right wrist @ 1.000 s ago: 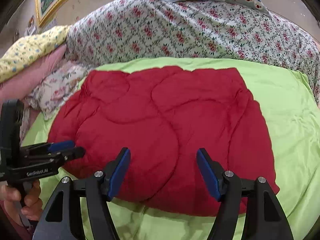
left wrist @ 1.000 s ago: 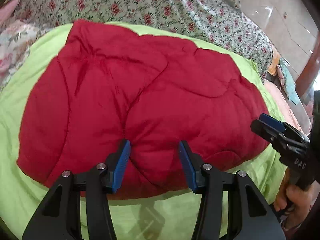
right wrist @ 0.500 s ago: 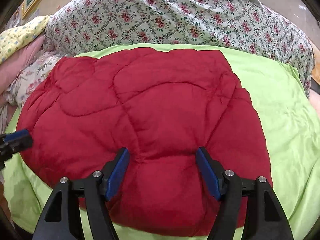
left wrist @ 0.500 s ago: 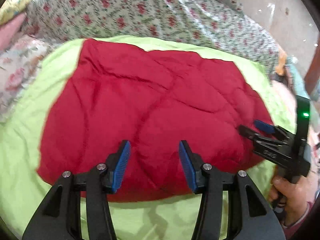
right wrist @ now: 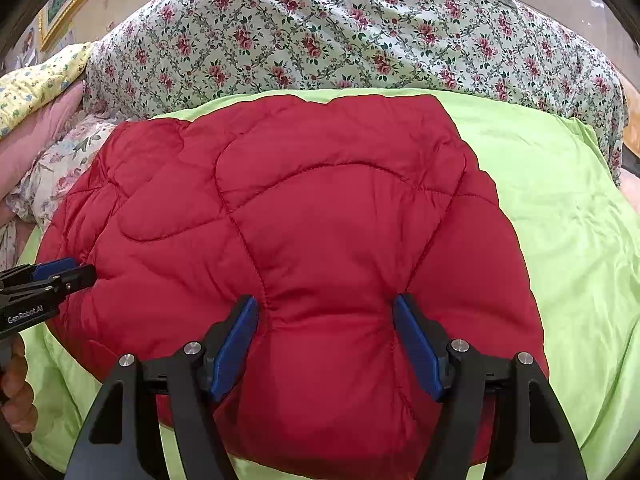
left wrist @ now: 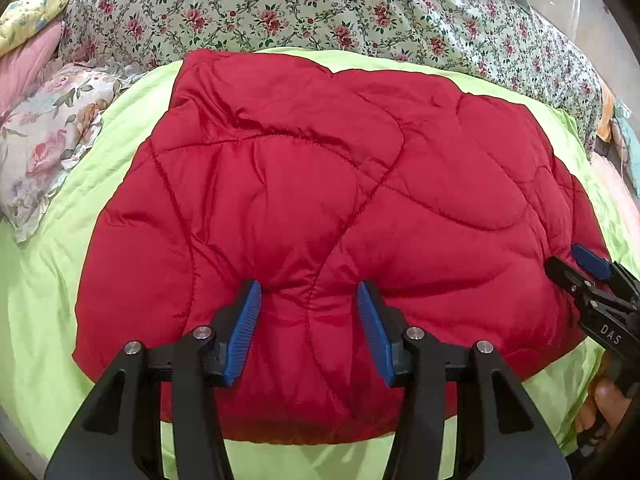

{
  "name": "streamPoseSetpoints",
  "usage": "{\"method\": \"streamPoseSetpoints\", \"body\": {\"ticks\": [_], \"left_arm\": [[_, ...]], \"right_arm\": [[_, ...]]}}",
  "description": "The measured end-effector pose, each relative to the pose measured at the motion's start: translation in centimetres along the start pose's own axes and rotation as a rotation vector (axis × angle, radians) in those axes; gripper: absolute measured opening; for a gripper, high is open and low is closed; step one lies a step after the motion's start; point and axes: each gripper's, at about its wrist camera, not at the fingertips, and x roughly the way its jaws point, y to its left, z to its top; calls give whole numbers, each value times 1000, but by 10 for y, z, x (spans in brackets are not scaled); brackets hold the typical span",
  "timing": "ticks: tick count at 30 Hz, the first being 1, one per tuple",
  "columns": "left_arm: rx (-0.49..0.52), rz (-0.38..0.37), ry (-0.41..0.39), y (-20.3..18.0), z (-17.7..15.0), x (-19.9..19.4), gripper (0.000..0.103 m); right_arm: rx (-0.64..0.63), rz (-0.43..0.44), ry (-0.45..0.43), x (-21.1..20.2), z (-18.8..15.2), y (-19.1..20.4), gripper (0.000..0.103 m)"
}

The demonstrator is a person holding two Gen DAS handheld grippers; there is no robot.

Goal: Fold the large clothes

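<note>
Lying spread across the middle of both frames, the red quilted jacket [left wrist: 320, 208] rests on a lime-green sheet [left wrist: 36, 280] that covers the bed, with a rose-print quilt [left wrist: 320, 4] bunched along the top and a floral pillow [left wrist: 44, 140] at the left edge of the left wrist view. At lower centre of that view, the left hand-held gripper [left wrist: 308, 312] has its jaws parted partway and pressed down into the padding near the jacket's near edge, so a ridge of red fabric bulges up between the blue pads [left wrist: 246, 332]; the jaws have not closed on it. Farther right, the right hand-held gripper [right wrist: 326, 332] does the same in its own view, its jaws set somewhat wider and likewise sunk around a puffed fold without pinching it. Placing both tools side by side along the same near edge looks like preparation to pinch that hem at two points and carry it evenly over toward the top of the frame. The thick padding may slip from a shallow bite.
</note>
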Motion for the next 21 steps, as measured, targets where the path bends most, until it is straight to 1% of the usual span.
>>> {"method": "streamPoseSetpoints", "body": {"ticks": [4,16,18,21], "left_arm": [[6,5,-14,0,-2,0,50],[-6,-33,-24,5,-2,0,49],[-14,-42,-18,7,-2,1,49],[-23,-55,-11,9,-1,1,49]], "right_arm": [[11,-4,1,0,-1,0,71],[39,-21,21,-1,1,1,71],[47,-22,14,-5,1,2,71],[62,3,-13,-21,0,4,73]]}}
